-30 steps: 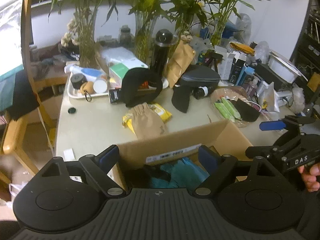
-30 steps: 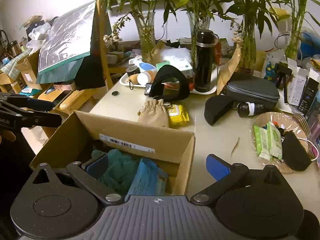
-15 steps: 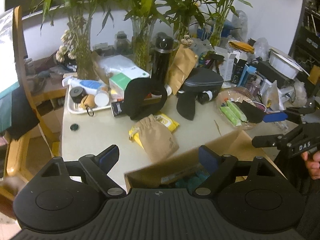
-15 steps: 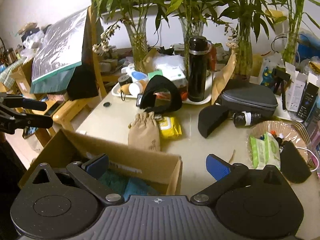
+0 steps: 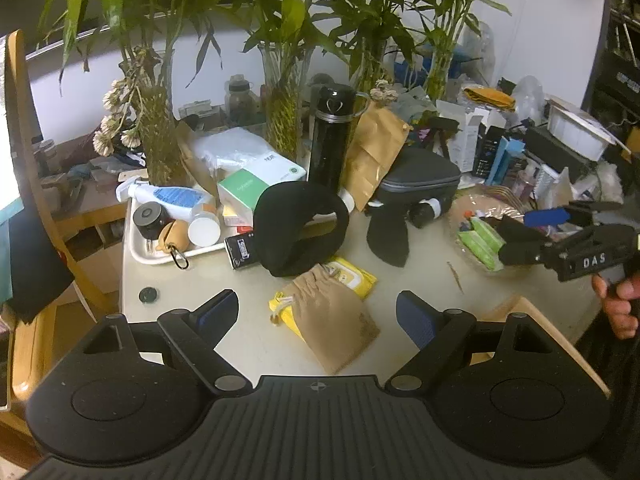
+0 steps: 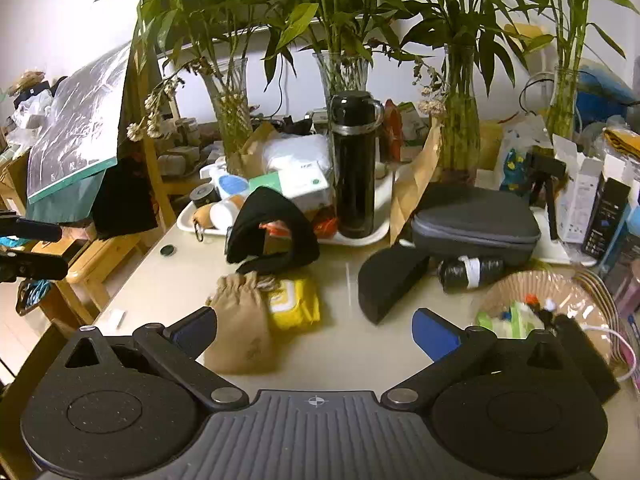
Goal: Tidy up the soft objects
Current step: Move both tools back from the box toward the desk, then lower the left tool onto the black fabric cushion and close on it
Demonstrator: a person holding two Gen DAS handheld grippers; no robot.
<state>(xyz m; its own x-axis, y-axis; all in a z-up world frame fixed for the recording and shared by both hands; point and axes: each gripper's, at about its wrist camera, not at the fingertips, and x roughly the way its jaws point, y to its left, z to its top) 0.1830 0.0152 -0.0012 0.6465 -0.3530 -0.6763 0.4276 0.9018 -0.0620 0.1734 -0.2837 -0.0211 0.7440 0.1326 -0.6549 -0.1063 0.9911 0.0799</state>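
Note:
A tan drawstring pouch point(image 5: 332, 320) lies on the table on top of a yellow wipes pack point(image 5: 354, 276). My left gripper point(image 5: 316, 316) stands open just above it, and the pouch shows between the fingers untouched. Behind it are a black curved cushion point(image 5: 300, 228) and a black soft wedge point(image 5: 388, 236). My right gripper point(image 6: 316, 332) is open and empty over bare tabletop; the pouch point(image 6: 240, 328) is beside its left finger and the wedge point(image 6: 388, 280) is ahead. In the left wrist view a hand holds the right gripper point(image 5: 536, 236) over the basket.
A white tray point(image 5: 138, 254) with bottles, a black flask point(image 6: 354, 168), glass vases of bamboo, a grey case point(image 6: 476, 224) and a basket point(image 6: 540, 292) of green packets crowd the back. A cardboard box edge point(image 5: 556, 340) shows bottom right. A wooden chair point(image 5: 24, 168) stands left.
Both grippers have moved forward over the table. The cardboard box with blue cloth has slid out under the views, and the pouch now sits close in front of the fingers.

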